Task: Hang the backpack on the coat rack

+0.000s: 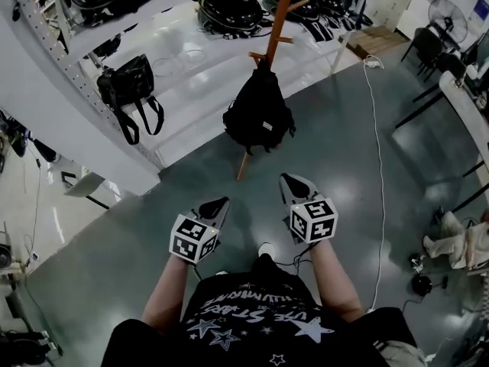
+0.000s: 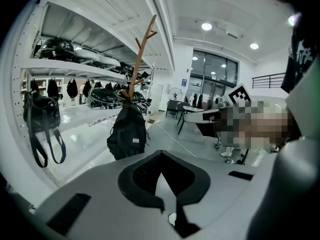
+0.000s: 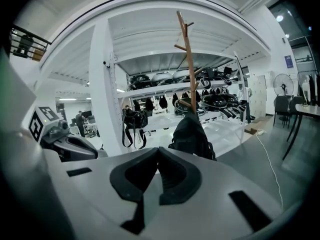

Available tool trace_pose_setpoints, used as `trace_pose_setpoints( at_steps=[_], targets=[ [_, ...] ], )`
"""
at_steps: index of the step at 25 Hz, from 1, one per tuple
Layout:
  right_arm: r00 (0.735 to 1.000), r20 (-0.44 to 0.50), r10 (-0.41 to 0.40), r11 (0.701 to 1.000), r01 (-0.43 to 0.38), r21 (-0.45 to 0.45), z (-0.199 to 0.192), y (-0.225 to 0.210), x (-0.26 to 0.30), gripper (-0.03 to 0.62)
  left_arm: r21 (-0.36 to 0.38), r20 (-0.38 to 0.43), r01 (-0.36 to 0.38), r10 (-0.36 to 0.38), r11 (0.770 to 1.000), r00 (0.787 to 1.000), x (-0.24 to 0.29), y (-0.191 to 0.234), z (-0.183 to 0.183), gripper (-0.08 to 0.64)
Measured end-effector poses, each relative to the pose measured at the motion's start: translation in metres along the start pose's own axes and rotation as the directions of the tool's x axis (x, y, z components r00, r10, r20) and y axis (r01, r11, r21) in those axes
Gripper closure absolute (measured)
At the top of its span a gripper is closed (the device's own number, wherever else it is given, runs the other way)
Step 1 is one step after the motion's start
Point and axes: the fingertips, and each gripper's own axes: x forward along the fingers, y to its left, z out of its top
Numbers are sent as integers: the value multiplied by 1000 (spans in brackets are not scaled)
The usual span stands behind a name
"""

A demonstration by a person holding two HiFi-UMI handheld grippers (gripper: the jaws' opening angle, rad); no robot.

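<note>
A black backpack (image 1: 258, 113) hangs from a branch of the orange wooden coat rack (image 1: 278, 17), clear of the floor. It also shows in the left gripper view as the backpack (image 2: 128, 133) on the rack (image 2: 140, 54), and in the right gripper view as the backpack (image 3: 192, 136) on the rack (image 3: 188, 59). My left gripper (image 1: 221, 203) and right gripper (image 1: 288, 180) are held low in front of my body, well short of the backpack. Both are shut with nothing between the jaws.
White shelving (image 1: 145, 14) stands behind the rack with helmets (image 1: 229, 8) on it, and a black bag (image 1: 128, 82) hangs from its post. A white cable (image 1: 378, 167) runs across the grey floor. Chairs and a fan (image 1: 447, 14) stand at the right.
</note>
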Motion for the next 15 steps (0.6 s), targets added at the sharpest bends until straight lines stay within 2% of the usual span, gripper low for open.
trace_pose_setpoints(
  at_steps=[4,7,10,15],
  targets=[
    [1000,-15,-3,1000,3,-16,-4,37,-1,583,-55,2,-19,19,998,1000,-36,19,-21,543],
    [1000,-16,-4,999,3,-41,-7,51,-2,581,-59,18,-28,29,998,999,-50,26,-27,543],
    [1000,-15,-17,999,17,-45,-12,50,18,583,-59,31,-26,28,998,999,-44,45,-34,543],
    [998,-36,-55,998,53,-34,-40,50,54,581,-72,27,9,-7,997,1000,-29,75,-68,543]
  ],
)
